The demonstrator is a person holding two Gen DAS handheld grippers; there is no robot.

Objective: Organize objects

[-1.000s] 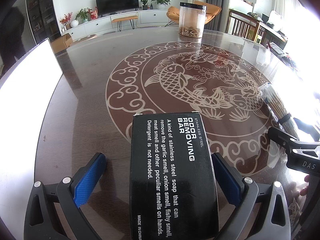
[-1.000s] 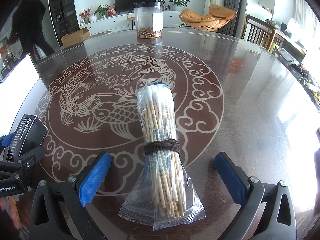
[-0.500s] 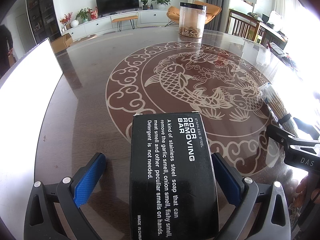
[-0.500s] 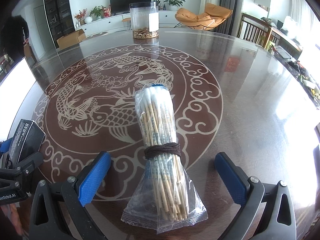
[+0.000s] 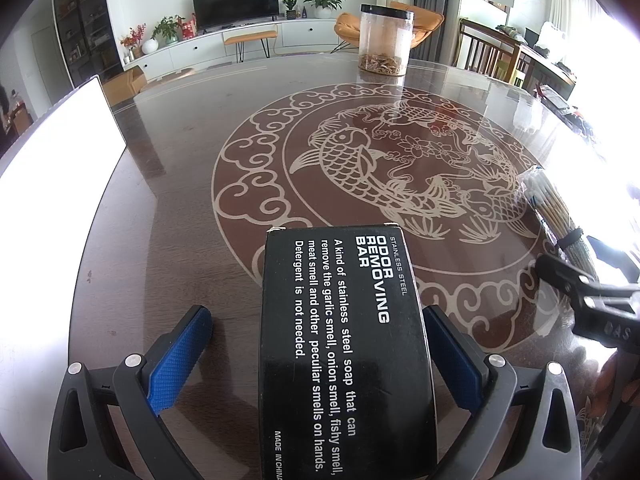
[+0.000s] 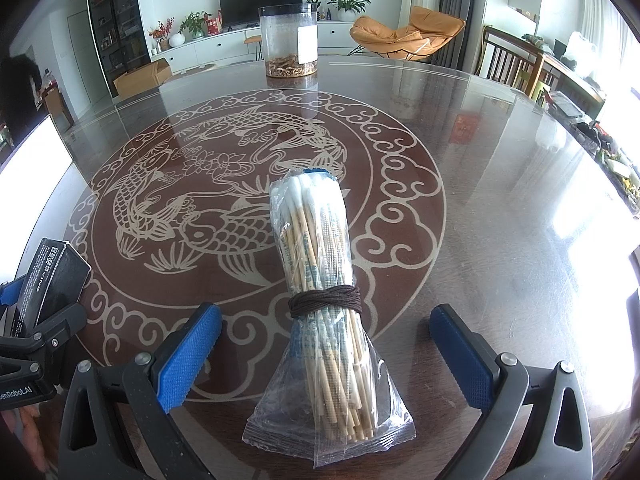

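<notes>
My left tongs [image 5: 316, 360] gape around the black odor-removing-bar box [image 5: 344, 344] on the glass table [image 6: 500, 208], while my right tongs [image 6: 326, 356] gape around the tied cotton-swab bag [image 6: 324, 304] beside it.

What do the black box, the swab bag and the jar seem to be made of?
Black box: probably printed cardboard with a matte finish; its corners show pale folded edges.
Swab bag: thin clear plastic film, shiny and wrinkled, holding what look like wooden sticks with white cotton tips, tied with brown cord.
Jar: clear, slightly cloudy wall, likely plastic, though glass is possible.
</notes>
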